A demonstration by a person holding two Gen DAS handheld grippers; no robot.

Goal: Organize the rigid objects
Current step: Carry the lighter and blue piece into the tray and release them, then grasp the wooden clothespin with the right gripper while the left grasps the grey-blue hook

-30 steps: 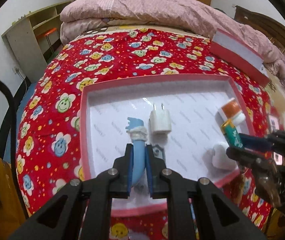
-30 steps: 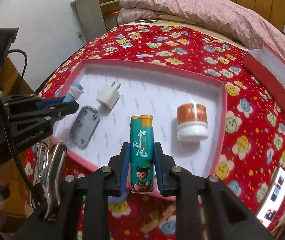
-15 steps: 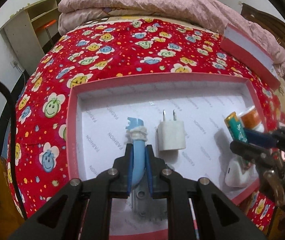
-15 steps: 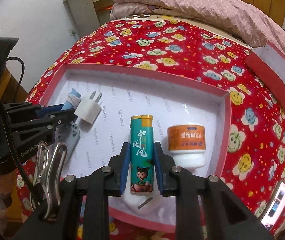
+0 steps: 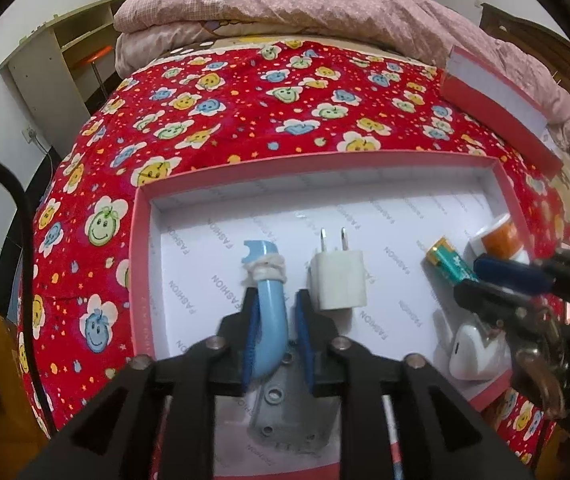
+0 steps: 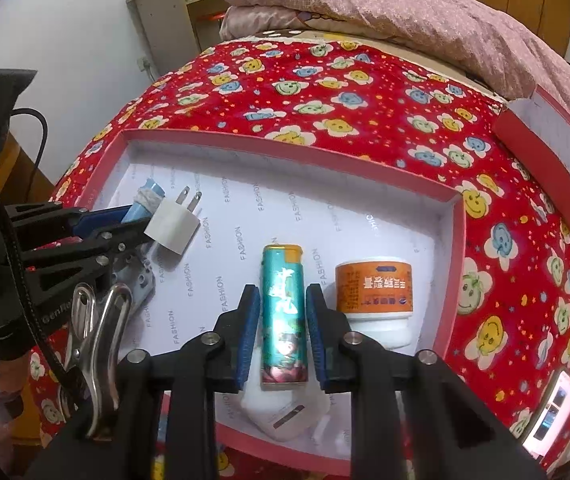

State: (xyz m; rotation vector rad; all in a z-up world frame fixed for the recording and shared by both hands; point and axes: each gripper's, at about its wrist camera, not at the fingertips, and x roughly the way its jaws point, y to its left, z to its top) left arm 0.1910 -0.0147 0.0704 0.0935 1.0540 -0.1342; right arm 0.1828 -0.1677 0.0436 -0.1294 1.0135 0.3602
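Observation:
A pink box (image 5: pixel 141 272) with a white lining lies on the red flowered bedspread. My left gripper (image 5: pixel 277 296) hangs over its near left part. Its jaws are opening around a curved blue tool (image 5: pixel 269 320) with a white wrapped neck, and a gap shows at the right pad. Beside the tool lies a white charger plug (image 5: pixel 339 280); under it lies a grey holed plate (image 5: pixel 281 412). My right gripper (image 6: pixel 283 292) is shut on a teal lighter (image 6: pixel 283 312) with a yellow top, just above a white case (image 6: pixel 281 416) and next to an orange-labelled jar (image 6: pixel 373 292).
The box lid (image 5: pixel 497 100) lies at the back right of the bed. A folded pink quilt (image 5: pixel 285 4) fills the far end. A phone (image 6: pixel 553 412) rests on the bedspread right of the box. A metal clip (image 6: pixel 97 340) hangs from the left gripper.
Both grippers came closer to the box and lower, then held still. The left jaws have parted around the blue tool. The lighter's printed face now looks blurred and turned.

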